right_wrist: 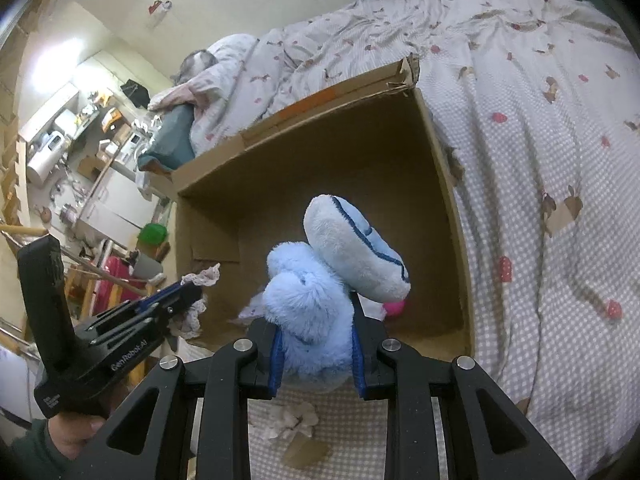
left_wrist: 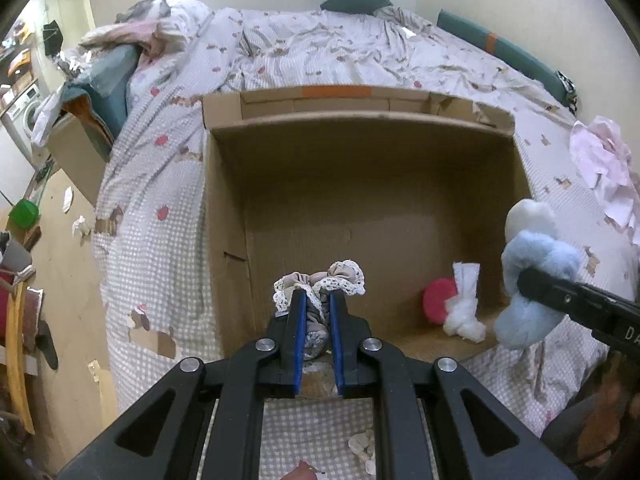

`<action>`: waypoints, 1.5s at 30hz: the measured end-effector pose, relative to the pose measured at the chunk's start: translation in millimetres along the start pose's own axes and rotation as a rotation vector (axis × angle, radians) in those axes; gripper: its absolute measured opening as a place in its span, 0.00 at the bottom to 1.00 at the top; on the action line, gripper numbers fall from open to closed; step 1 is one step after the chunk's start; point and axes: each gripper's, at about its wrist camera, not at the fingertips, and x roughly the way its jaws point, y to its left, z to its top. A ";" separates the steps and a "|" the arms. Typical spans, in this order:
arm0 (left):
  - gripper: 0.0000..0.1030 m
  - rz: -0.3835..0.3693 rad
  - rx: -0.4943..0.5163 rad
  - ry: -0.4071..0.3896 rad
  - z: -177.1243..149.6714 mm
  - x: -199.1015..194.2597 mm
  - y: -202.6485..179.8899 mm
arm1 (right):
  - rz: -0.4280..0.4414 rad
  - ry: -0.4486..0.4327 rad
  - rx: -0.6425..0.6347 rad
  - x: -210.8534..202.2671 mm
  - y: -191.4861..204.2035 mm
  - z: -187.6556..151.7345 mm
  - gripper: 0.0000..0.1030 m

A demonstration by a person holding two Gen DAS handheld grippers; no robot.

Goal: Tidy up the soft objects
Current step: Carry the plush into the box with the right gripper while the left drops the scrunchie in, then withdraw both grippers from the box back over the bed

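Rumpled checked bedding point(left_wrist: 168, 184) covers the bed, and an open cardboard box point(left_wrist: 224, 216) sits on it with a pink round thing point(left_wrist: 438, 300) and a knotted white cloth point(left_wrist: 464, 312) already lying in its near right corner. Over the box's near edge, the left gripper point(left_wrist: 318, 300) is clamped on a lace-trimmed beige scrunchie point(left_wrist: 320, 280), its frill poking out beyond the fingertips. At the box's right side the right gripper point(right_wrist: 316, 344) squeezes a fluffy blue plush toy point(right_wrist: 312, 312) around its fuzzy lower body, its long axis rising up and away so the paler stitched part leans over the box. Both look light and squashy, best pinched at the bulky middle; neither seems fragile.
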 end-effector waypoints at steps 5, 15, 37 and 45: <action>0.10 0.013 0.003 0.012 -3.0 12.9 -1.4 | -0.014 0.021 0.007 10.6 -3.5 -0.8 0.27; 0.10 0.002 -0.004 0.050 -7.4 21.5 -3.2 | -0.016 0.059 0.000 27.4 1.2 -2.4 0.27; 0.58 -0.037 0.014 0.028 -8.5 9.3 -14.6 | 0.038 0.073 0.071 37.1 -1.8 -1.4 0.60; 0.92 -0.047 -0.060 -0.054 -6.7 -13.9 4.7 | 0.067 -0.032 0.109 11.1 -6.9 7.8 0.89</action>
